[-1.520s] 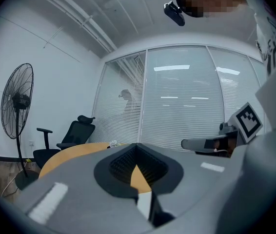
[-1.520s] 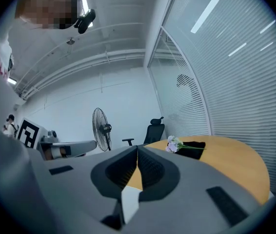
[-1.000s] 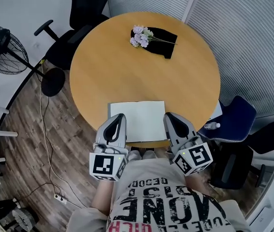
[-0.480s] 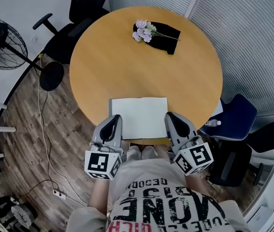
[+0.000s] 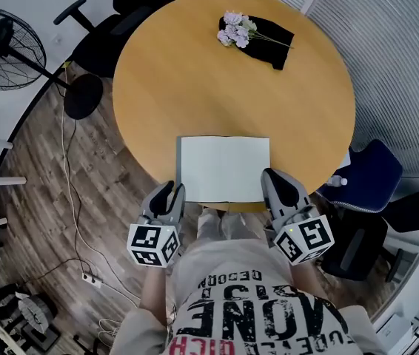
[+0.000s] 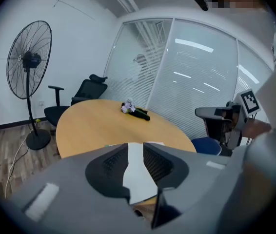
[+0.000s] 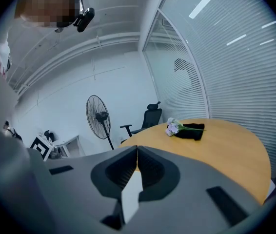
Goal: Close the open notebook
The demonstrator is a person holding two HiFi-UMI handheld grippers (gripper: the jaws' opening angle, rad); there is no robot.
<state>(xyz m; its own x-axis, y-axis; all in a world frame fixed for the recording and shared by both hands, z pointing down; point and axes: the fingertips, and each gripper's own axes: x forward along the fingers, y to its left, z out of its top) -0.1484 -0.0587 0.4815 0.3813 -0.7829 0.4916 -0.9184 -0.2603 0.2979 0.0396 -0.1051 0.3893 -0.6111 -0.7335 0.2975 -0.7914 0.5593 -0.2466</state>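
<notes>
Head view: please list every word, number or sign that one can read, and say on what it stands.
"ONE": large black print on the shirt; the letters around it are too distorted to read.
Smaller line above it on the shirt: too garbled to read with certainty.
Cubes: black-and-white square patterns, no words.
Notebook: no writing can be seen.

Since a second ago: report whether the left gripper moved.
Yes. The left gripper drew back from the open notebook's left edge, off the table; its jaws have just been opening, empty.
</notes>
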